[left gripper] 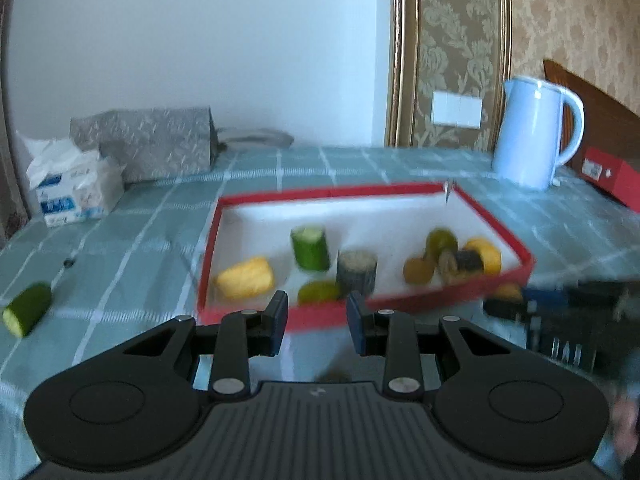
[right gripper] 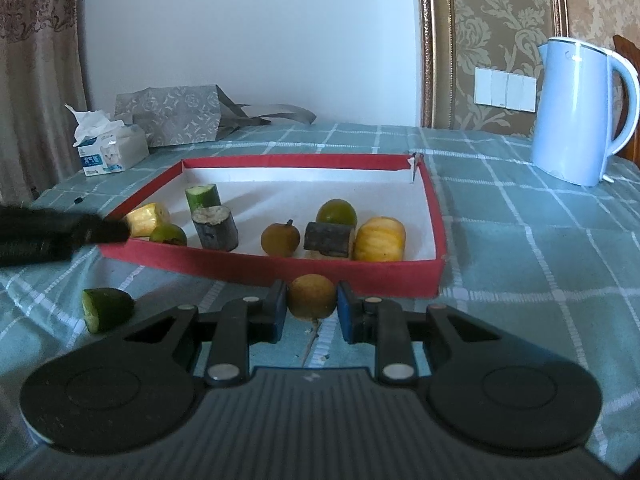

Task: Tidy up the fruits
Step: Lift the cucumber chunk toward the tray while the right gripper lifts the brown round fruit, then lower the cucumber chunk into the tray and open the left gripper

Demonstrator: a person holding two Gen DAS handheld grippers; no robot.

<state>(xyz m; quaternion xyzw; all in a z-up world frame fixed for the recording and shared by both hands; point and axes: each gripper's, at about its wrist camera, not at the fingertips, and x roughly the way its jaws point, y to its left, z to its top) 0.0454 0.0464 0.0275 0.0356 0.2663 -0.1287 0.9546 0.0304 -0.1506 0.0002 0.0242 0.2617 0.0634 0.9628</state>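
Note:
A red-rimmed white tray (right gripper: 434,216) (left gripper: 500,224) holds several pieces: corn, cucumber, limes, brown round fruit and dark chunks. My right gripper (right gripper: 311,307) is shut on a brown round fruit (right gripper: 311,296) just in front of the tray's near wall, low over the cloth. My left gripper (left gripper: 316,320) is open and empty at the tray's near edge. A cut cucumber piece (left gripper: 26,308) (right gripper: 106,307) lies on the cloth left of the tray. The right gripper shows blurred in the left wrist view (left gripper: 568,316); the left gripper shows as a dark blur in the right wrist view (right gripper: 60,236).
A light blue kettle (right gripper: 580,112) (left gripper: 532,136) stands at the back right. A tissue box (right gripper: 112,152) (left gripper: 72,188) and a grey patterned bag (right gripper: 172,116) (left gripper: 148,144) sit at the back left. A red box (left gripper: 612,176) lies at the far right. Green checked cloth (right gripper: 540,240) covers the table.

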